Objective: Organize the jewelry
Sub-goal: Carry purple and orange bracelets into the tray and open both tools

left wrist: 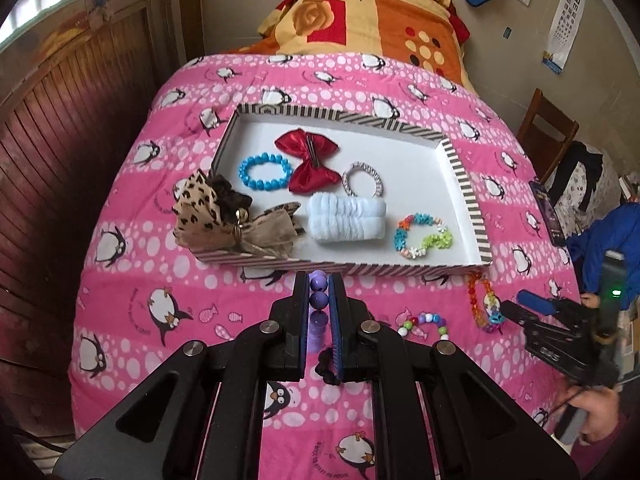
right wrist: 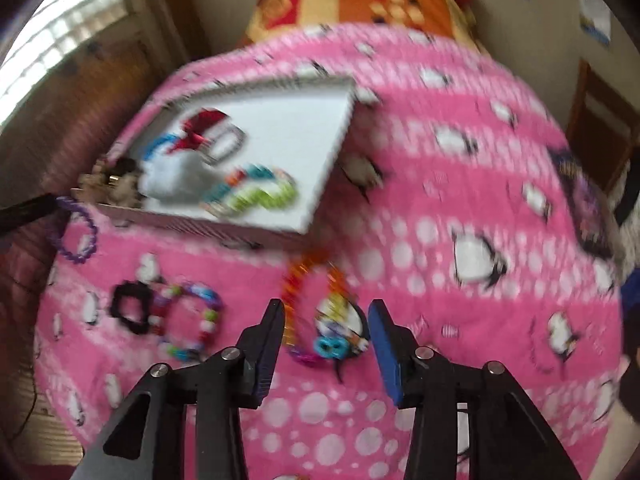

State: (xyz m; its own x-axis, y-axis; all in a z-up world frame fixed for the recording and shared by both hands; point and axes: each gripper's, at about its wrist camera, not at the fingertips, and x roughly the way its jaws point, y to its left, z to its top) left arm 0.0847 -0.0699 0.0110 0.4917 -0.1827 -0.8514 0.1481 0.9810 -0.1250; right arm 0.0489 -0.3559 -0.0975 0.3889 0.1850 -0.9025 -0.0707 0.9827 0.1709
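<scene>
A striped tray (left wrist: 466, 184) lies on the pink penguin quilt and holds a red bow (left wrist: 308, 162), a blue bead bracelet (left wrist: 264, 172), a silver bracelet (left wrist: 363, 179), a fluffy pale-blue band (left wrist: 347, 218), a flower bracelet (left wrist: 422, 236) and leopard bows (left wrist: 208, 212). My left gripper (left wrist: 319, 280) is shut on a purple bead bracelet (left wrist: 319, 300) just in front of the tray's near wall. My right gripper (right wrist: 326, 312) is open above an orange bead bracelet with charms (right wrist: 316, 312); that bracelet also shows in the left wrist view (left wrist: 484, 304). The right wrist view is blurred.
A multicolour bead bracelet (left wrist: 424, 322) and a black scrunchie (right wrist: 130, 306) lie on the quilt in front of the tray. An orange blanket (left wrist: 360, 12) is piled at the bed's far end. A wooden wall (left wrist: 60, 140) runs along the left, a chair (left wrist: 548, 128) stands right.
</scene>
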